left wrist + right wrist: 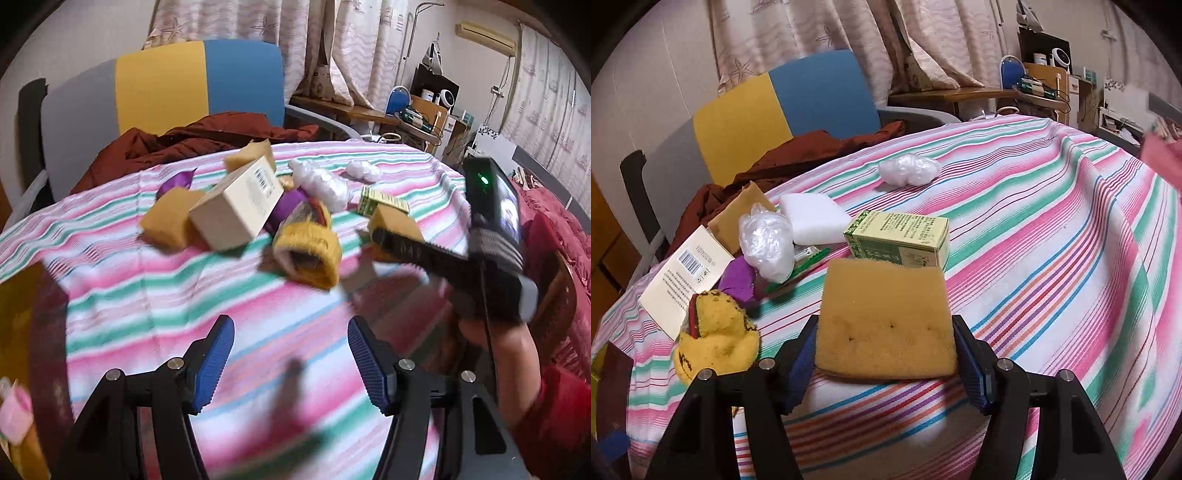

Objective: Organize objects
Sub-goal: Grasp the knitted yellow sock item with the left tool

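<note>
A yellow sponge [886,325] sits between the blue pads of my right gripper [884,325], which is shut on its two sides just above the striped tablecloth [1052,258]. In the left wrist view that gripper [384,236] and sponge [389,218] show at the right, held by a gloved hand [495,251]. My left gripper [290,328] hangs open over bare cloth with nothing between its fingers. Ahead lie a white barcode box [236,206], a yellow knitted piece [306,254], a green box [901,236], a plastic wad [768,243] and another sponge [171,218].
A chair with a yellow and blue back [166,85] stands behind the table, a dark red garment [207,136] draped on it. A white foam pad [812,218], purple cloth [738,277] and a second plastic wad [910,168] lie on the cloth. A cluttered desk [1034,92] is at the back right.
</note>
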Available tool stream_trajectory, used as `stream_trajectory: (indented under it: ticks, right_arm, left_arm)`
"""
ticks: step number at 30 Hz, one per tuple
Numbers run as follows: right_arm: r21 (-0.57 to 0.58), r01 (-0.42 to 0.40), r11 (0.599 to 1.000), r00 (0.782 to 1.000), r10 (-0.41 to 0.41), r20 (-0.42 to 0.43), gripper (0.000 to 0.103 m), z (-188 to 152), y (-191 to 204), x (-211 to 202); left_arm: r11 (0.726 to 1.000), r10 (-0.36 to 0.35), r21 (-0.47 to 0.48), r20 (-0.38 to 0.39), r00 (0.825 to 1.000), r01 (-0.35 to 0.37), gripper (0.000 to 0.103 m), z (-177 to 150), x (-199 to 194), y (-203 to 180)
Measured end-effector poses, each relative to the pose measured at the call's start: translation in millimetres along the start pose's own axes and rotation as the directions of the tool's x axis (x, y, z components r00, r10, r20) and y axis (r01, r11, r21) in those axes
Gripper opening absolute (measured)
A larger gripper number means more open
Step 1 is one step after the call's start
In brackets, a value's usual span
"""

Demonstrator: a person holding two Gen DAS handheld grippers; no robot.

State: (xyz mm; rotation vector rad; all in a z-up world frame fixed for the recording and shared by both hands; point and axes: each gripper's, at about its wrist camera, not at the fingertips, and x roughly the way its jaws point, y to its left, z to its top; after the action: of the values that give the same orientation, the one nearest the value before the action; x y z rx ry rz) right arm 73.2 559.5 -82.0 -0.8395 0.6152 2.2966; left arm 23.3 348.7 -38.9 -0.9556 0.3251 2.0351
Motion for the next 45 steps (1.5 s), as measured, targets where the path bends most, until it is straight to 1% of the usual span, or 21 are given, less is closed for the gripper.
stream_trajectory:
  ticks: [4, 6, 7, 10, 12, 15, 19, 21, 22, 23, 25, 27, 32, 36, 41, 45]
  right_arm:
    - [-0.001, 0.003, 1.0, 1.0, -0.003, 0.005, 0.068, 0, 0, 2]
    - [0.0, 0.003, 1.0, 1.0, -0.003, 0.009, 0.068, 0, 0, 2]
    - [0.0, 0.004, 1.0, 1.0, -0.004, 0.011, 0.068, -1, 1, 2]
    - [-0.002, 0.008, 1.0, 1.0, -0.008, 0.016, 0.068, -2, 0, 2]
    - [-0.006, 0.011, 1.0, 1.0, -0.011, 0.019, 0.068, -2, 1, 2]
    - [-0.007, 0.013, 1.0, 1.0, -0.013, 0.021, 0.068, -2, 1, 2]
    - [-0.007, 0.013, 1.0, 1.0, -0.013, 0.022, 0.068, -2, 1, 3]
    - [-0.006, 0.012, 1.0, 1.0, -0.012, 0.024, 0.068, -2, 1, 3]
    - [-0.006, 0.012, 1.0, 1.0, -0.012, 0.024, 0.068, -2, 1, 3]
    - [-0.006, 0.012, 1.0, 1.0, -0.012, 0.024, 0.068, -2, 1, 3]
    - [-0.007, 0.013, 1.0, 1.0, -0.013, 0.024, 0.068, -2, 1, 3]
    - [-0.009, 0.015, 1.0, 1.0, -0.015, 0.024, 0.068, -2, 1, 3]
    - [-0.015, 0.02, 1.0, 1.0, -0.02, 0.022, 0.069, -2, 1, 4]
    - [-0.019, 0.025, 1.0, 0.999, -0.025, 0.023, 0.069, -2, 2, 3]
    - [-0.078, 0.093, 0.993, 0.995, -0.09, 0.042, 0.069, -4, 15, 0]
    - [-0.112, 0.105, 0.988, 0.993, -0.097, 0.072, 0.069, -6, 21, -6]
  left_arm:
    - [1.0, -0.028, -0.01, 0.019, 0.999, 0.028, 0.065, 21, 23, -2]
    - [0.997, -0.053, -0.046, 0.037, 0.998, 0.055, 0.067, 29, 32, 0]
    - [0.996, -0.063, -0.06, 0.04, 0.997, 0.066, 0.07, 32, 35, 1]
    - [0.992, -0.083, -0.091, 0.037, 0.996, 0.086, 0.07, 42, 49, 1]
    - [0.993, -0.079, -0.085, 0.032, 0.996, 0.082, 0.07, 45, 57, -1]
    - [0.997, -0.062, -0.044, 0.007, 0.998, 0.063, 0.07, 46, 73, -3]
    - [0.997, -0.071, -0.009, 0.006, 0.997, 0.071, 0.07, 43, 83, -2]
    - [0.995, -0.096, -0.023, -0.002, 0.995, 0.096, 0.065, 41, 86, 3]
    - [0.992, -0.12, -0.044, -0.005, 0.993, 0.12, 0.059, 40, 88, 7]
    - [0.99, -0.129, -0.061, 0.0, 0.992, 0.129, 0.054, 39, 88, 11]
    - [0.987, -0.14, -0.081, 0.014, 0.99, 0.141, 0.048, 36, 86, 18]
    - [0.986, -0.147, -0.079, 0.02, 0.989, 0.149, 0.047, 33, 84, 19]
    - [0.989, -0.126, -0.068, 0.032, 0.991, 0.128, 0.042, 27, 78, 18]
    - [0.992, -0.104, -0.071, 0.047, 0.993, 0.107, 0.042, 19, 68, 19]
    - [0.995, -0.075, -0.067, 0.076, 0.994, 0.08, 0.04, 8, 54, 19]
    - [0.995, -0.05, -0.078, 0.105, 0.993, 0.058, 0.04, -1, 41, 22]
